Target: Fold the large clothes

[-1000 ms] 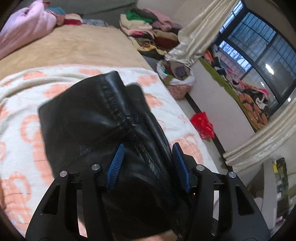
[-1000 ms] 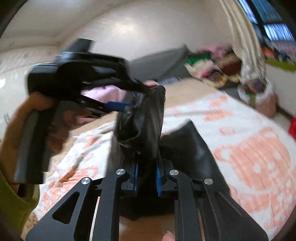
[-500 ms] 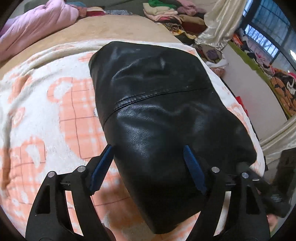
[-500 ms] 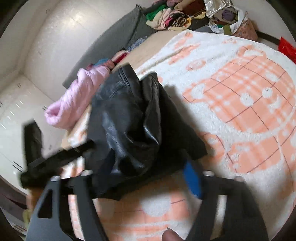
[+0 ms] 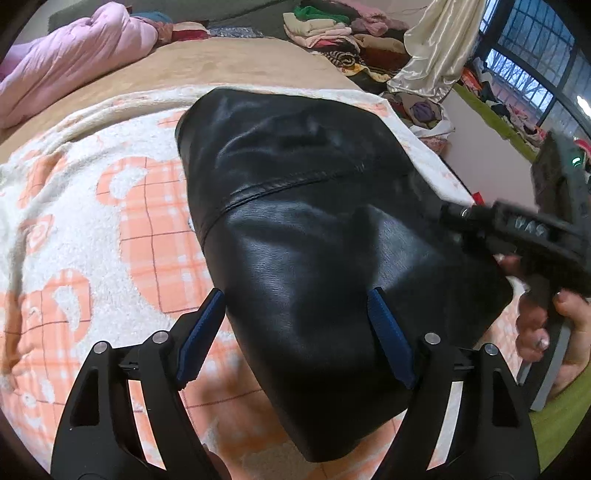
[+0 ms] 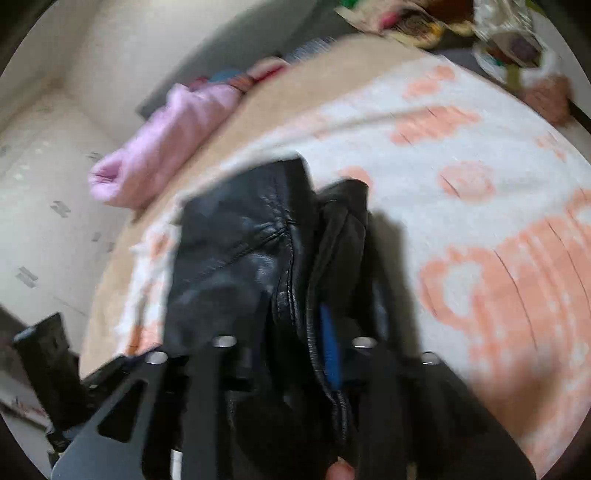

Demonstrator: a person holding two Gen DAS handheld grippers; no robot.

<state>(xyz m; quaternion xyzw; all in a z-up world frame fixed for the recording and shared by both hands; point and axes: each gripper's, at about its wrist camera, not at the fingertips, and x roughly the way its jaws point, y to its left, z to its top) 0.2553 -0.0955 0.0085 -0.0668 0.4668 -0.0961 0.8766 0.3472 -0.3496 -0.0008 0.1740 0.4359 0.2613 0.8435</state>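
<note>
A black leather garment lies folded on the white and orange blanket. My left gripper hovers open over its near end, and the blue pads stand wide on either side without pressing it. In the left wrist view a hand holds my right gripper at the garment's right edge. The right wrist view is blurred. There the right gripper has its jaws closing on a fold of the black leather garment, with one blue pad against the seam.
A pink quilt lies at the far left of the tan bed sheet. Piles of folded clothes, a cream curtain and a bag of clothes stand beyond the bed near the window.
The left gripper let go of the garment and opened, and the garment now lies flat on the blanket. The right gripper released, swung to the garment's right edge and narrowed again.
</note>
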